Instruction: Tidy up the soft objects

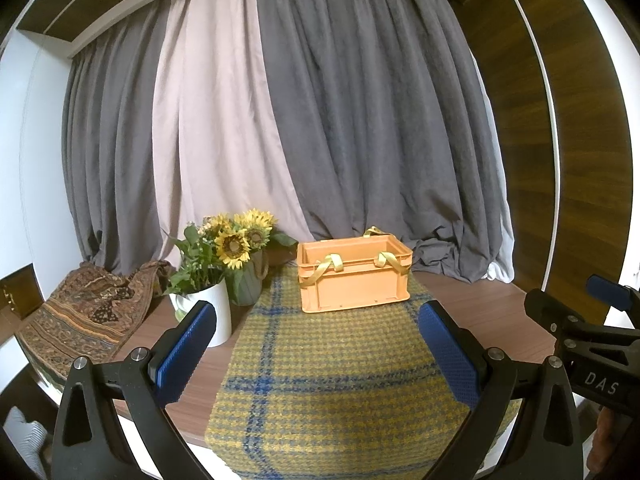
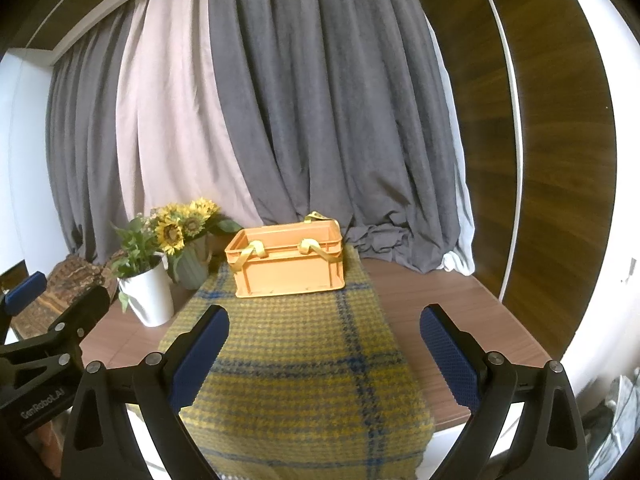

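Note:
An orange plastic crate (image 1: 353, 276) (image 2: 288, 258) stands on the far end of a yellow-and-blue checked woollen cloth (image 1: 332, 376) (image 2: 304, 364) that runs down the table towards me. Yellow ribbon straps (image 1: 326, 266) (image 2: 310, 246) hang over the crate's rim. My left gripper (image 1: 318, 354) is open above the near part of the cloth, nothing between its blue pads. My right gripper (image 2: 325, 356) is open too, held beside the left one and a little to its right. The crate's inside is hidden from both views.
A white pot with sunflowers (image 1: 212, 304) (image 2: 148, 292) and a green vase (image 1: 250, 284) (image 2: 194, 268) stand left of the cloth. A brown patterned fabric (image 1: 84, 312) (image 2: 74, 276) lies at the far left. Grey curtains (image 1: 360, 120) hang behind the wooden table (image 1: 492, 312).

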`<action>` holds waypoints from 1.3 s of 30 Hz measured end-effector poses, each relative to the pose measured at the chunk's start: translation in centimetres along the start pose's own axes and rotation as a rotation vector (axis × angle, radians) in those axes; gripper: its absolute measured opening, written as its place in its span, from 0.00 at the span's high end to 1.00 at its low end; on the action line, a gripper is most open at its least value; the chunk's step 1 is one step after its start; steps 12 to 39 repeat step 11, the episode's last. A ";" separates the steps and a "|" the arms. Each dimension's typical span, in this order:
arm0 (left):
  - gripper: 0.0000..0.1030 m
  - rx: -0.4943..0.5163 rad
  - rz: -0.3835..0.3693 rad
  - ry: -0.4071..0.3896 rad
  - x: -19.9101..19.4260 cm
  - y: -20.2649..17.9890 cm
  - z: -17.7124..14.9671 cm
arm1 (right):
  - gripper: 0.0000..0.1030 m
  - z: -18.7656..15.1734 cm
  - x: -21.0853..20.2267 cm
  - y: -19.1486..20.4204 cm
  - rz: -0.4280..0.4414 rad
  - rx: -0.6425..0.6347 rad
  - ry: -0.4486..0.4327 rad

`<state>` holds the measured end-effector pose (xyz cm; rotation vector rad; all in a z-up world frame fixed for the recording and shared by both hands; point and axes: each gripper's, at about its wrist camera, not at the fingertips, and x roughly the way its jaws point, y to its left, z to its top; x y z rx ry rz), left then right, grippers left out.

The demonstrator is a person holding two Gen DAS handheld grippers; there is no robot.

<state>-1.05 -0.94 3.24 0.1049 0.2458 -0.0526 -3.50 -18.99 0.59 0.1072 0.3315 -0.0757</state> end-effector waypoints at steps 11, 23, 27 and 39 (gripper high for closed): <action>0.00 -0.008 -0.001 0.006 0.2 0.5 0.0 | 0.05 0.0 0.2 -0.1 0.005 -0.005 0.002; 0.00 -0.008 -0.001 0.006 0.2 0.5 0.0 | 0.05 0.0 0.2 -0.1 0.005 -0.005 0.002; 0.00 -0.008 -0.001 0.006 0.2 0.5 0.0 | 0.05 0.0 0.2 -0.1 0.005 -0.005 0.002; 0.00 -0.008 -0.001 0.006 0.2 0.5 0.0 | 0.05 0.0 0.2 -0.1 0.005 -0.005 0.002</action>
